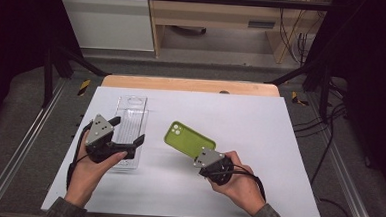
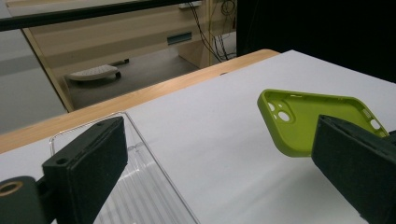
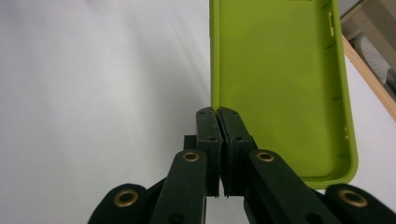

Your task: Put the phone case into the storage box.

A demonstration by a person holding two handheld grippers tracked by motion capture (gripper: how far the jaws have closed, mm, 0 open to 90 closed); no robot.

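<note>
At far left of the high view, left gripper (image 1: 130,130) held in the person's left hand (image 1: 91,171), jaws spread wide and nothing between them, hovering over the near half of a clear plastic tray (image 1: 131,116). Tray lying flat on the white table sheet (image 1: 260,127), long axis running away from the person, far end with a hanging-tab cutout. In the left gripper view, the same two black jaws standing well apart, one low at left over the clear plastic tray (image 2: 140,186), the other at right partly covering the near end of the green phone case (image 2: 303,116).

Toward the middle of the high view, green phone case (image 1: 188,139) tilted, open side facing up, camera-hole corner pointing away from the person and towards the tray, near end raised off the sheet. Just beside the tray but apart from it.

Right of centre, right gripper (image 1: 202,157) in the person's right hand (image 1: 237,183), jaws clamped together on the near edge of the case. In the right gripper view, right gripper (image 3: 218,114) pinching the case's left side wall between closed pads, green phone case (image 3: 280,84) stretching upward from the jaws, hollow inside visible, button cutouts along its right wall.

Beyond the sheet, wooden table edge (image 1: 192,85), then floor and a pale cabinet (image 1: 105,19).
</note>
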